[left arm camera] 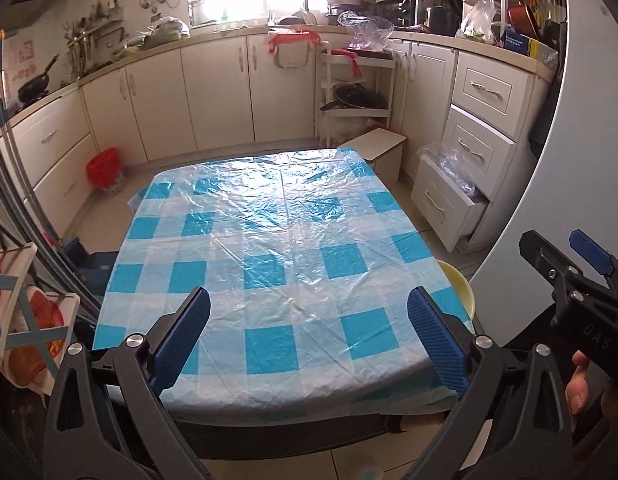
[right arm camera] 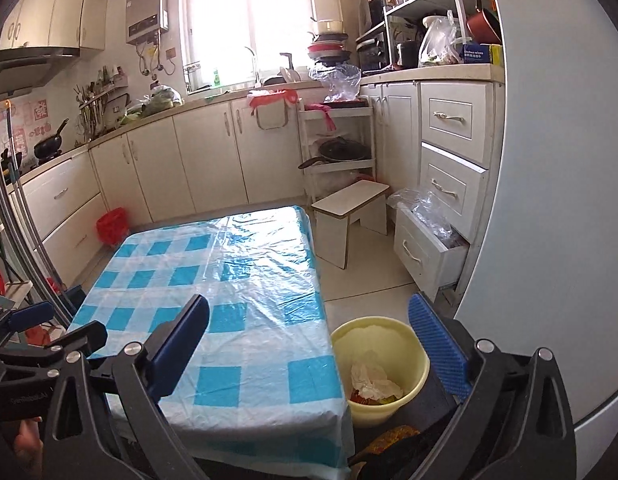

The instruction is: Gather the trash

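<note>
Left tongs (left arm camera: 309,336) spread wide, nothing between them — hovered over the desk with the blue-and-white checked plastic cover (left arm camera: 277,248). Right tongs (right arm camera: 309,340) also spread wide, holding nothing. Crumpled white paper trash (right arm camera: 373,380) sat inside the pale yellow plastic bucket (right arm camera: 417,364) on the floor, just beside the desk's right edge.

Bright window (right arm camera: 245,20) above cream kitchen cabinets (right arm camera: 205,156), pale tiled floor (right arm camera: 369,264), small white stool (right arm camera: 349,208).
</note>
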The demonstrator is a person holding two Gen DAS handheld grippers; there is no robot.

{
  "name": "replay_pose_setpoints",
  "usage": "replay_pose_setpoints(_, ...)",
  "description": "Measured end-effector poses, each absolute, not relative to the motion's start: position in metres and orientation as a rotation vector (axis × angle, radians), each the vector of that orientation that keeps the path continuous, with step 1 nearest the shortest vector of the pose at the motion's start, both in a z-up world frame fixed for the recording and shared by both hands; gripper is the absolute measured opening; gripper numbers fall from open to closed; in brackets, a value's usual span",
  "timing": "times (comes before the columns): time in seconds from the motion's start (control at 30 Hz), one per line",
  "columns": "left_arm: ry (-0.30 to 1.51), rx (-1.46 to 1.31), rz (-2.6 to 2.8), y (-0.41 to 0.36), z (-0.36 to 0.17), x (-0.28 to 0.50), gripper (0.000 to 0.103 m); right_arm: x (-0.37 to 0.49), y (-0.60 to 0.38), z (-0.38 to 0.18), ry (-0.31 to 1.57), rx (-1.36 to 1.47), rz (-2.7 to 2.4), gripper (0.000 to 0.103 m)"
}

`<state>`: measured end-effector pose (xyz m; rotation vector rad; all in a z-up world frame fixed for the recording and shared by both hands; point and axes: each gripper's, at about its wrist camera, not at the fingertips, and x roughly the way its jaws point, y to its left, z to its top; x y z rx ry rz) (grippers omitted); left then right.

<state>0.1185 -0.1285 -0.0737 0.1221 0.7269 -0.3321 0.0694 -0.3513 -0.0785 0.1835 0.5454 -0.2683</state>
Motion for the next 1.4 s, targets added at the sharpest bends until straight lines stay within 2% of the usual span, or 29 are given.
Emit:
replay_pose_setpoints(0.23, 0.695, 0.110, -0.302, -0.095, -0.052, 0.087, 0.095, 0.039, -0.318, -0.056, 0.612, 0.250, -0.250, 0.096)
replay_pose_setpoints(0.53, 0.704, 0.092, -0.223, -0.061, -0.046, 0.060, 0.095, -0.006, -0.268, -0.048, 0.557, 0.174, -0.215, 0.096)
replay_pose_setpoints(0.7, 0.684, 0.098, -0.195, -0.053, -0.042, 0.051, 0.095, -0.010, -0.266, -0.040, 0.501, 0.147, -0.219, 0.096)
replay_pose_setpoints(1.4, 0.678, 0.119, -0.170, -0.053, -0.033, 0.042, 0.095, -0.012, -0.266, -0.045, 0.514, 0.132, -0.215, 0.096)
